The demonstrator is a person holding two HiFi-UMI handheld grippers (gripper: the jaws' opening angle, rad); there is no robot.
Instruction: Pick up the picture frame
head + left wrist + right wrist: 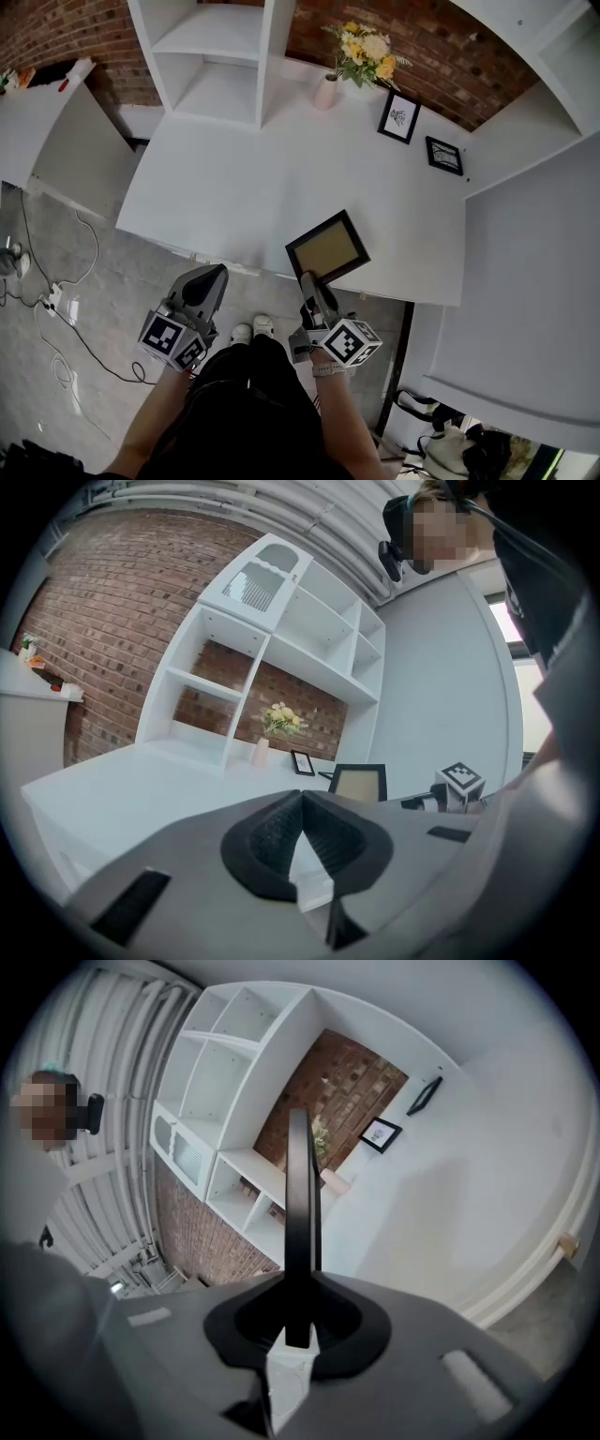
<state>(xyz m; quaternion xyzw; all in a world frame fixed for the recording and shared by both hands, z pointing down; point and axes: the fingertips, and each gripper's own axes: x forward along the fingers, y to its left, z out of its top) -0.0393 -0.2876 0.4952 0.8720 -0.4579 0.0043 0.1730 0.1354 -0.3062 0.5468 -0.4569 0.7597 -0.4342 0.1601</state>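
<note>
A black picture frame (328, 247) with a tan panel hangs over the front edge of the white desk (225, 187). My right gripper (310, 281) is shut on its near edge. In the right gripper view the picture frame (300, 1213) shows edge-on as a thin black bar rising from between the pads. The left gripper (212, 280) stays left of it, off the desk front, its pads together with nothing in them. From the left gripper view the picture frame (359, 782) stands upright at the right, next to the right gripper's marker cube (461, 780).
At the back of the desk are a vase of yellow flowers (361, 56) and two small framed pictures (400, 116), (443, 155). White shelving (211, 52) stands behind. Cables (56, 309) lie on the floor at the left.
</note>
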